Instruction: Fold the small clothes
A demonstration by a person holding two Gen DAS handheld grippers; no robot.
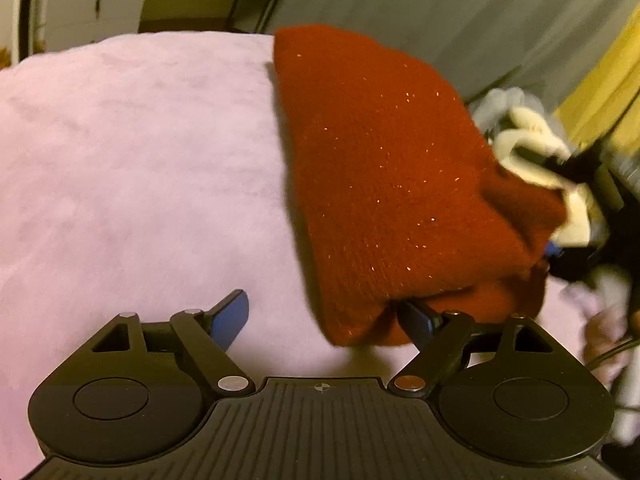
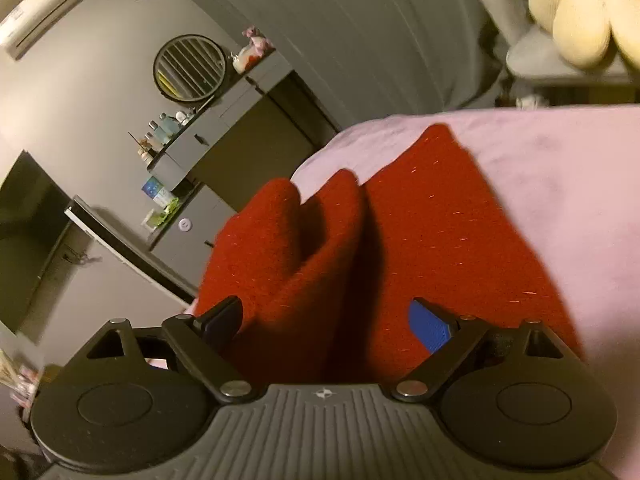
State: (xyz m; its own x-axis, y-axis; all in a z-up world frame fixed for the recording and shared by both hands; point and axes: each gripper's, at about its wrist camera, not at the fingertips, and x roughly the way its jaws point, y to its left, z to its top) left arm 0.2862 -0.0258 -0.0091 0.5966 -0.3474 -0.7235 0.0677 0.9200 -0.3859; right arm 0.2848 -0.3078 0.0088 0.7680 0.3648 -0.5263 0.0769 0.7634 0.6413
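Note:
A red knit garment (image 1: 380,180) flecked with glitter lies folded on a pink fleece blanket (image 1: 140,160). My left gripper (image 1: 324,320) stands open, and the garment's near corner drapes over its right finger (image 1: 418,324). The left finger's blue pad (image 1: 230,316) hangs over bare blanket. In the right wrist view the same red garment (image 2: 440,240) lies in thick folds (image 2: 280,248) on the blanket (image 2: 560,184). My right gripper (image 2: 326,324) is open around those folds, and its pads do not press them. At the garment's far right edge sits a blurred cream and black shape (image 1: 560,184).
The bed edge drops to the left in the right wrist view. Beyond it stand a grey dresser (image 2: 224,120) with bottles, a round mirror (image 2: 190,67) and a dark screen (image 2: 28,232). A cream plush flower (image 2: 580,12) sits at the top right. A yellow cloth (image 1: 608,92) hangs by a grey curtain.

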